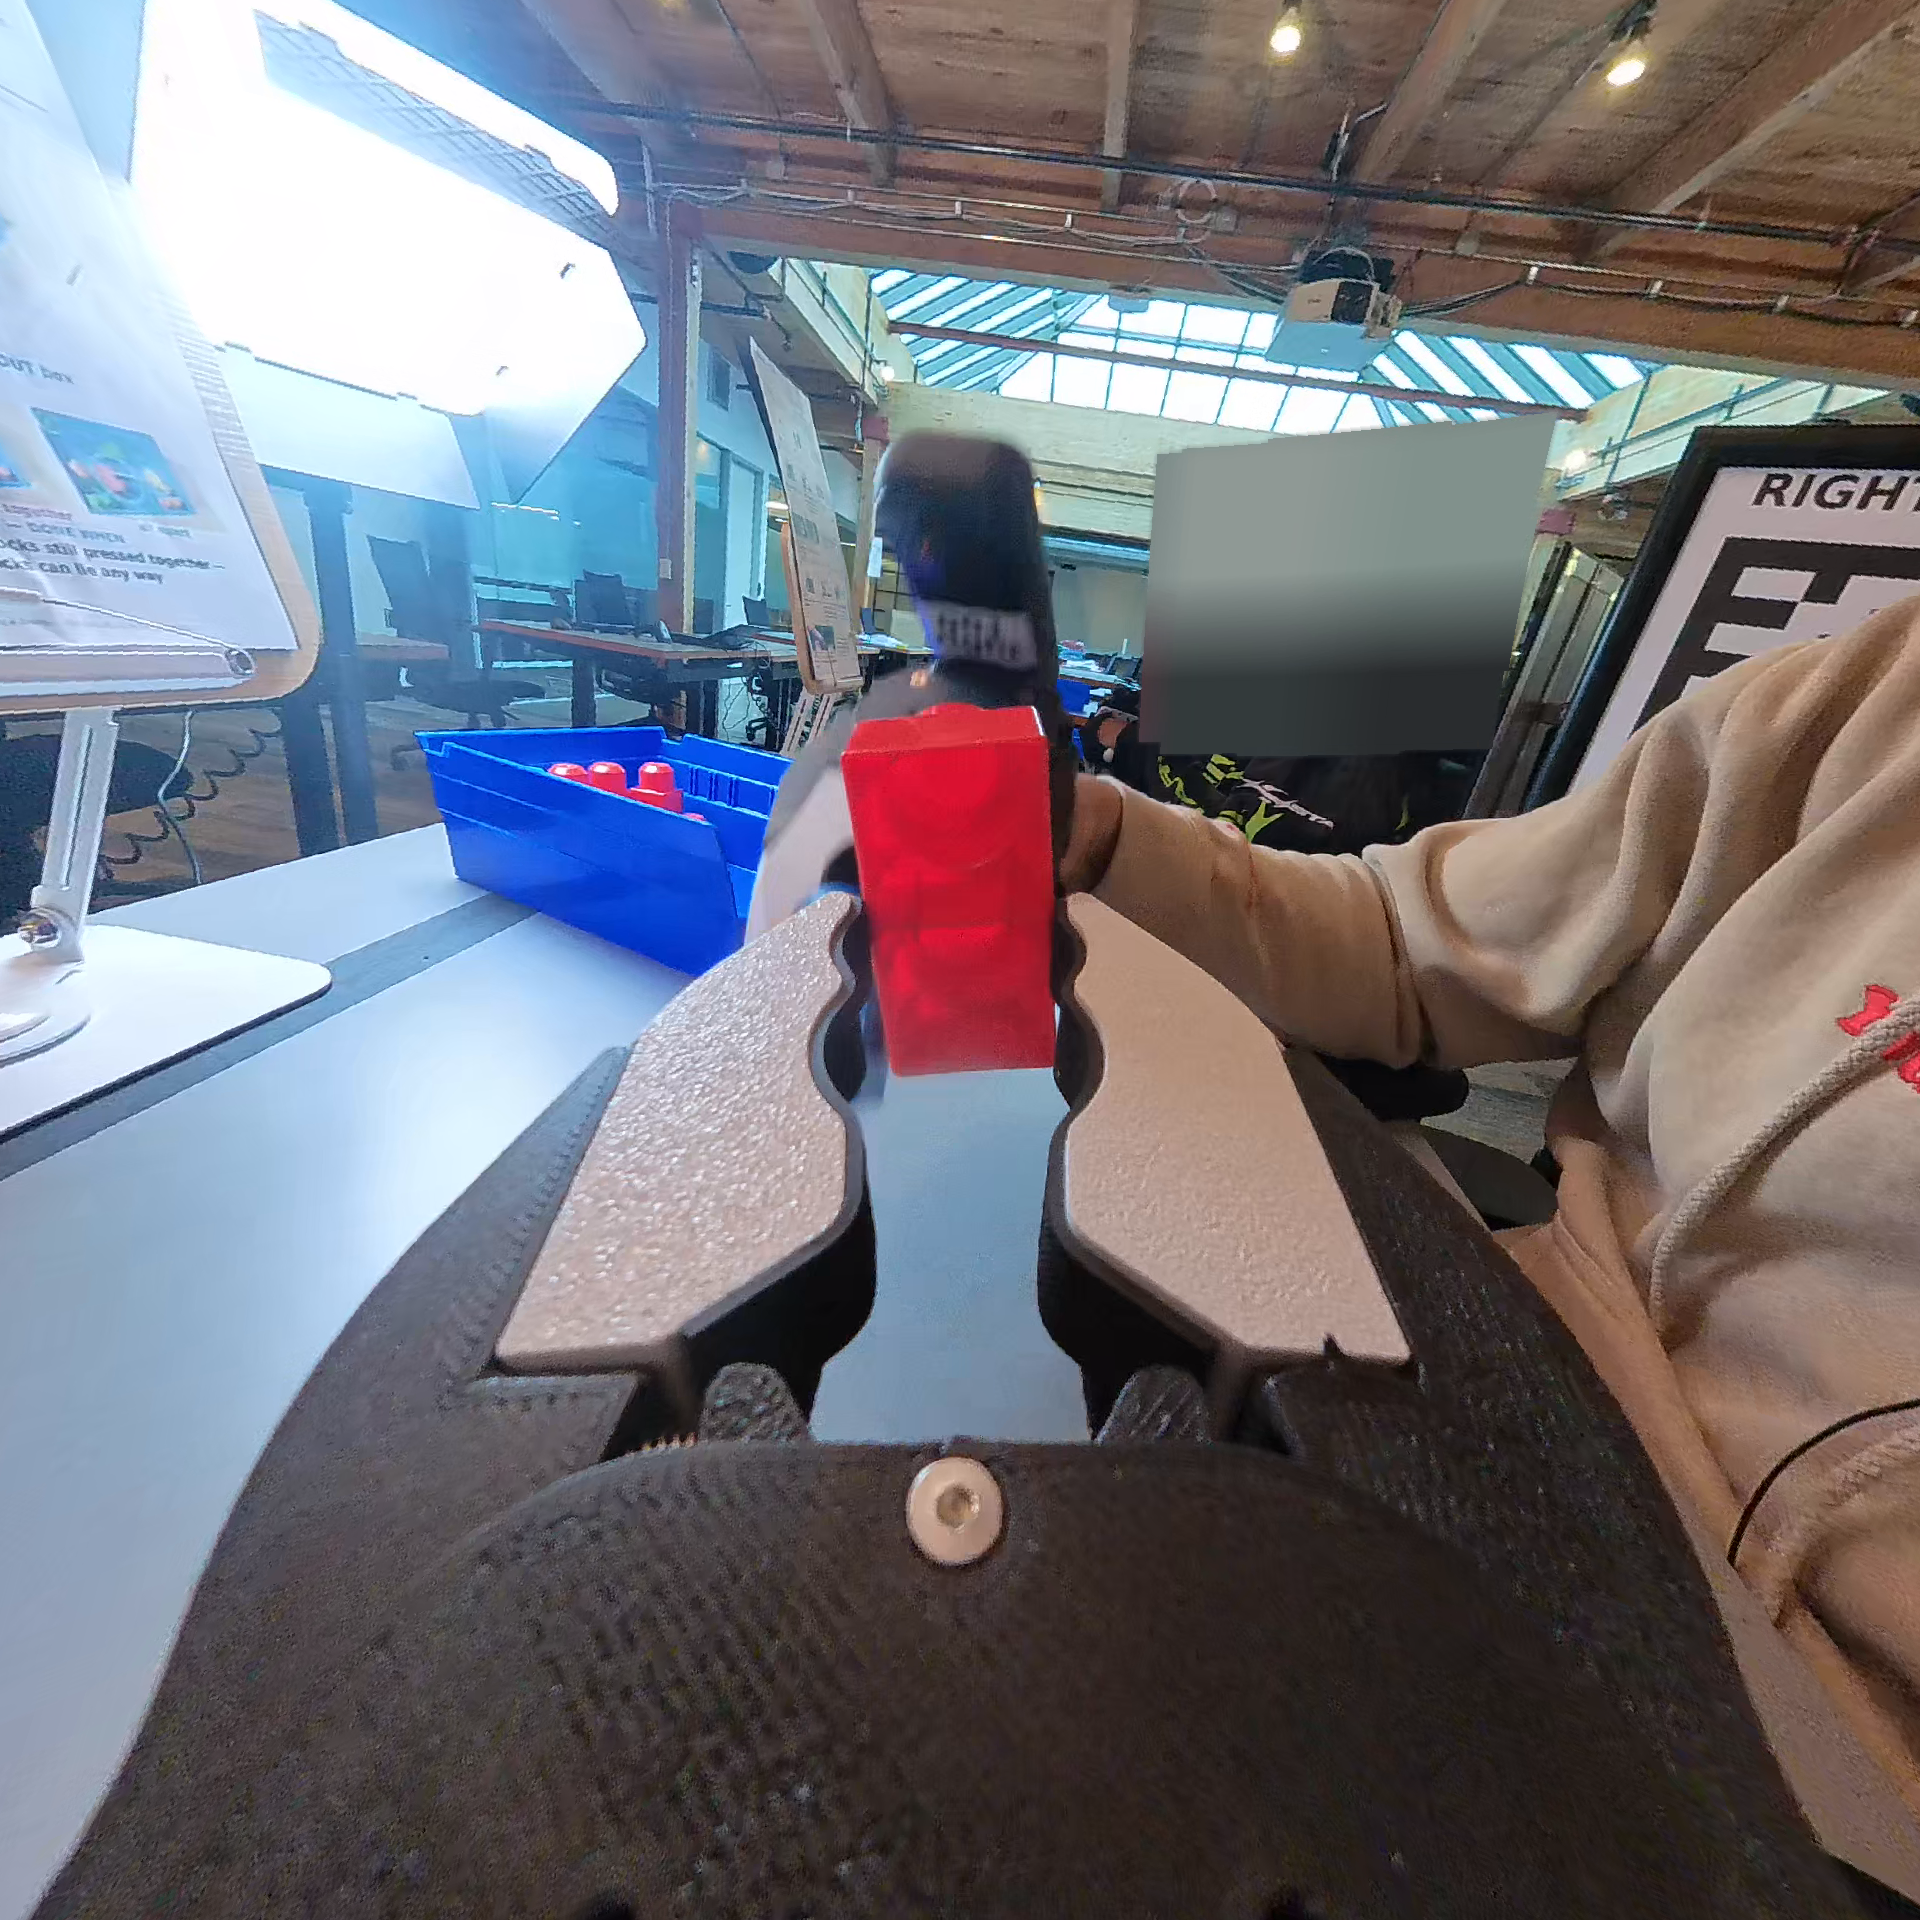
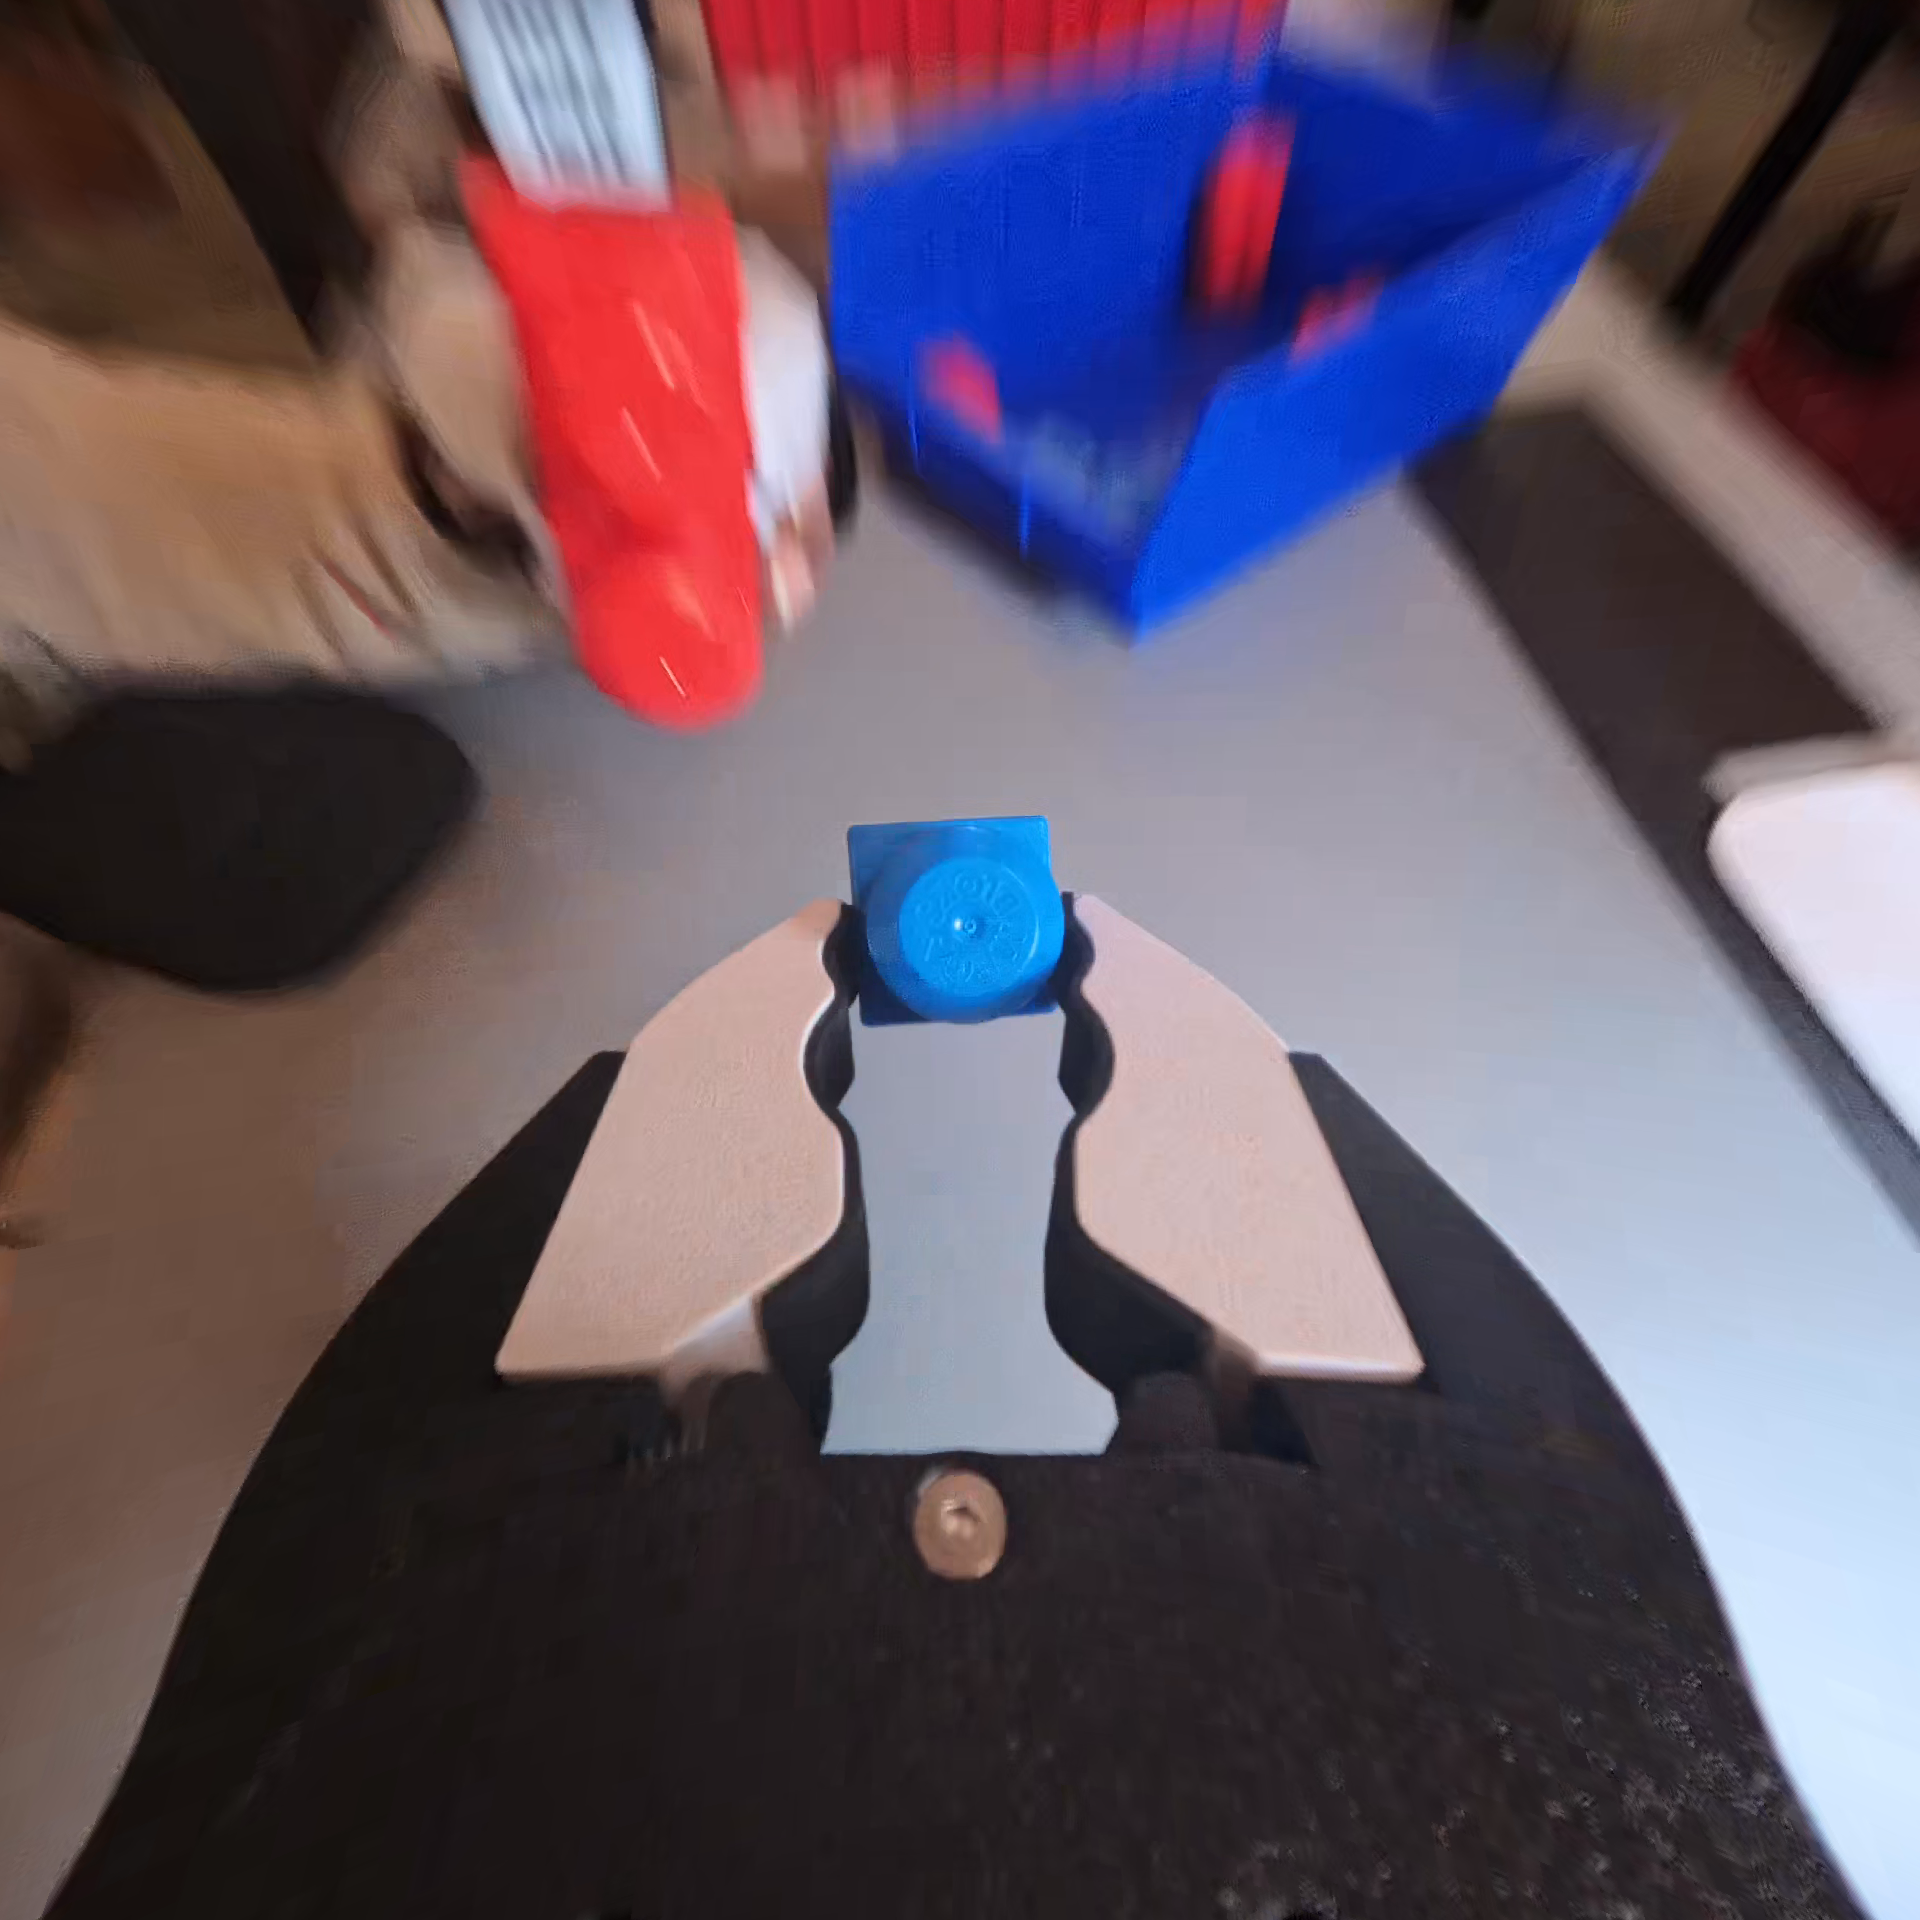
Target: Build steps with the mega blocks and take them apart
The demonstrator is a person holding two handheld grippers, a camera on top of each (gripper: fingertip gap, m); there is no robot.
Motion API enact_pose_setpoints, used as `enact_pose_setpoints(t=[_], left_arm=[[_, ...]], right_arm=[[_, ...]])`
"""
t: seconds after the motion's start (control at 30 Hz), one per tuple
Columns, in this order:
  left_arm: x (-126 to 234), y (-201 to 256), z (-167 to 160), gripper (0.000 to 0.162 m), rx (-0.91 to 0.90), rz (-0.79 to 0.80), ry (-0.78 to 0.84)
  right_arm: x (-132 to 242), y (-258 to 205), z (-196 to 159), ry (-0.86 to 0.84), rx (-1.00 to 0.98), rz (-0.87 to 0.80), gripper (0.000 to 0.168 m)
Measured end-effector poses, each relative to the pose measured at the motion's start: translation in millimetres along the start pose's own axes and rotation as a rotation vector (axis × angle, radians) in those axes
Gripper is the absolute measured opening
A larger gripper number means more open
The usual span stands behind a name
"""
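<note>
Left hand-held gripper (image 1: 956,935) clamped on upright red block (image 1: 951,894); right hand-held gripper (image 2: 956,935) pinching small blue block (image 2: 951,920) (stud camera-facing), red block up-left.

The left gripper (image 1: 958,935) has pale fingers (image 1: 717,1122) with a rough, grainy, matt finish, set in a black body of ridged, layered plastic with one shiny metal screw (image 1: 954,1509) at its base. Between the fingertips sits a red block (image 1: 951,894) of smooth, glossy plastic. Beyond the tips and to their left stands a blue bin (image 1: 592,831) of shiny ribbed plastic on a smooth matt grey table (image 1: 208,1195). To the right hangs a beige sleeve (image 1: 1455,935) of soft knitted cloth. Overhead are rough wooden beams (image 1: 935,83). The right gripper (image 2: 956,935) pinches a blue block (image 2: 951,920) of smooth plastic with an embossed stud.
</note>
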State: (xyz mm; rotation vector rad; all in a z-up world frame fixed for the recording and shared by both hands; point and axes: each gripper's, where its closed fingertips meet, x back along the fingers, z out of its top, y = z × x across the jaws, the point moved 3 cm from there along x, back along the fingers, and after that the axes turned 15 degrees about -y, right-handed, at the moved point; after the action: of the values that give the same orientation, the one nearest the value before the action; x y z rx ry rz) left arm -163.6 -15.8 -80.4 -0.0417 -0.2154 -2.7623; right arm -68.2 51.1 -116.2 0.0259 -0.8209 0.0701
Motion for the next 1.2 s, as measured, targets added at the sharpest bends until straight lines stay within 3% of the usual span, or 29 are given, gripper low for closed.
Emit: enact_pose_setpoints(t=[0.1,0.17,0.23,0.37,0.47,0.8,1.2], left_arm=[[-5.6,5.9,0.5,0.033,-0.001,-0.018,0.003],[-11.1,10.3,-0.5,0.033,-0.009,-0.023,-0.003],[-16.1,14.3,-1.0,0.033,-0.009,-0.031,-0.002],[-23.7,19.6,-3.7,0.033,-0.007,-0.034,-0.01],[-21.9,15.1,-9.5,0.033,0.01,-0.035,-0.046],[-38.8,11.8,-40.7,0.033,0.031,-0.053,-0.219],[-22.6,0.9,-24.1,0.033,0.053,-0.023,-0.092]], right_arm=[[75.3,-11.8,32.7,0.449,-0.004,0.093,0.037],[98.4,-18.5,40.6,0.588,-0.037,0.14,0.037],[91.5,-27.3,42.3,0.575,-0.051,0.192,0.037],[41.3,-49.0,46.1,0.49,-0.074,0.272,0.037],[30.8,-47.5,43.5,0.459,-0.106,0.281,0.037],[17.8,-47.1,17.7,0.259,-0.084,0.309,0.037],[43.3,-32.7,22.8,0.303,-0.063,0.171,0.042]])
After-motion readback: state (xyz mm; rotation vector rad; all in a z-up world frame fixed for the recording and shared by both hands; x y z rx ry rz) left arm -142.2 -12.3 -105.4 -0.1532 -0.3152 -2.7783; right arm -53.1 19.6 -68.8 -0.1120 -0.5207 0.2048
